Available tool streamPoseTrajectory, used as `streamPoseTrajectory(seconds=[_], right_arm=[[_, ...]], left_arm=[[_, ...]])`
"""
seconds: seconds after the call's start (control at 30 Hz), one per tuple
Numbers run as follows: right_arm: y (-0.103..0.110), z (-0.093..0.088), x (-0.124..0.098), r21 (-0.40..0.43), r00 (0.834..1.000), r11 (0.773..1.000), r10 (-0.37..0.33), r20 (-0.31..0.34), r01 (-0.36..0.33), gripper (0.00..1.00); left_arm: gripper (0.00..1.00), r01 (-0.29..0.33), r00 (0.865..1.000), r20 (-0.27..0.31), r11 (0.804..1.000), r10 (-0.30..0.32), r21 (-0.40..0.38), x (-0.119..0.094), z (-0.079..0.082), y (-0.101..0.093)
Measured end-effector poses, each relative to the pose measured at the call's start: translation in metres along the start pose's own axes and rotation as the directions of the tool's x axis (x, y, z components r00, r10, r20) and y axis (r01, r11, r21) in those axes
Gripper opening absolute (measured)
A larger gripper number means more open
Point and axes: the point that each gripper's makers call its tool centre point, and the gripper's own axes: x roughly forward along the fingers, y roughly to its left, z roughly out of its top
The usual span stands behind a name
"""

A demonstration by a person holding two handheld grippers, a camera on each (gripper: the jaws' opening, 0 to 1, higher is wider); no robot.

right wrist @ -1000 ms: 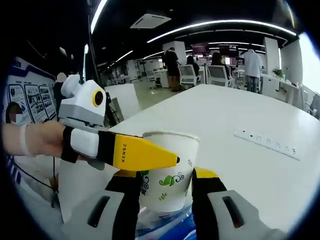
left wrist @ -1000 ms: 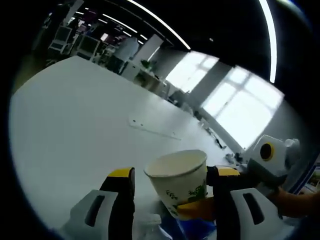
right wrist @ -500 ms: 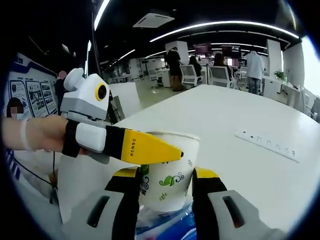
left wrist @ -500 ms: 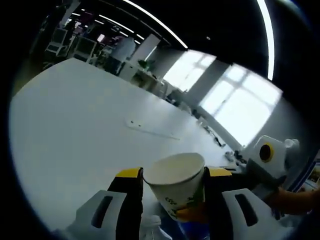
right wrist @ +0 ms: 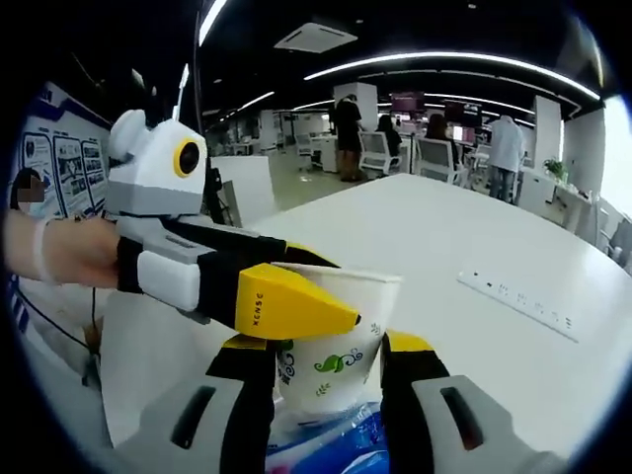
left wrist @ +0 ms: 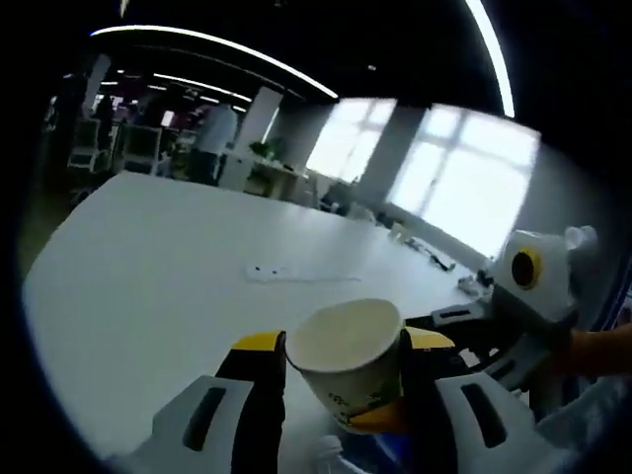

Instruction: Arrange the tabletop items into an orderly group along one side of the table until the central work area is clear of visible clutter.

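White table [right wrist: 474,227], big open-plan office behind it: strip lights, desks, chairs, people standing at the far end, bright windows in the left gripper view. Using the paper cup as landmark for everything below.

Paper cup [right wrist: 331,346] (white, green leaf print, looks empty) is held up over the near edge of the table, both tools on it. Left gripper [left wrist: 341,346]: jaws closed in on the cup wall just below the rim, one yellow tip each side, touching. Right gripper [right wrist: 328,348]: jaws flank the cup lower on its body, tips look in contact, but I can't tell how hard it's gripping. In the right gripper view the left gripper crosses in front of the cup's upper half, a person's hand [right wrist: 54,262] behind it.

Beyond the cup, well apart: white power strip [right wrist: 518,301] lying flat on the table. Directly under the cup: crinkly blue-and-clear plastic [right wrist: 331,449], bag or wrapper, can't tell which.

Handling, my read: cup is very light, thin-walled, crushes easily, slightly waxy so may slip. Rim is the stiff part. Pinch just under the rolled rim with light force, or low near the base ring; avoid mid-wall squeeze, it'll ovalise. Two grippers at once risks buckling it; one should let go before moving it to the side group.
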Motion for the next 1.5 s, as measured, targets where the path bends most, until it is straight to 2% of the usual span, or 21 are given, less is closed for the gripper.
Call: streamPoseTrajectory(seconds=[0.17,0.23,0.3,0.5,1.17,1.5], right_arm=[[-0.002,0.002,-0.001,-0.039,1.0,0.999,-0.003,0.0,0.003,0.38],[-0.003,0.003,-0.002,-0.05,1.0,0.999,-0.005,0.0,0.005,0.38],[-0.002,0.003,-0.002,-0.066,1.0,0.998,-0.008,-0.002,0.007,0.38],[-0.002,0.003,-0.004,-0.078,1.0,0.997,-0.014,0.004,0.015,0.37],[-0.003,0.007,-0.005,-0.074,0.999,0.997,-0.02,0.028,0.022,0.36],[-0.002,0.003,-0.005,-0.083,1.0,0.996,-0.017,0.02,0.019,0.36]], left_arm=[[0.43,0.008,1.0,0.01,0.992,-0.009,0.126,0.0,0.006,-0.002],[0.43,0.007,1.0,0.011,0.988,-0.009,0.152,0.0,0.006,-0.004],[0.43,0.009,1.0,0.012,0.977,-0.012,0.213,0.0,0.007,-0.003],[0.43,0.016,1.0,0.016,0.966,-0.021,0.259,-0.001,0.009,-0.006],[0.43,0.028,0.999,0.033,0.967,-0.038,0.252,-0.001,0.016,-0.011],[0.43,0.038,0.999,0.018,0.966,-0.044,0.258,-0.003,0.012,-0.013]])
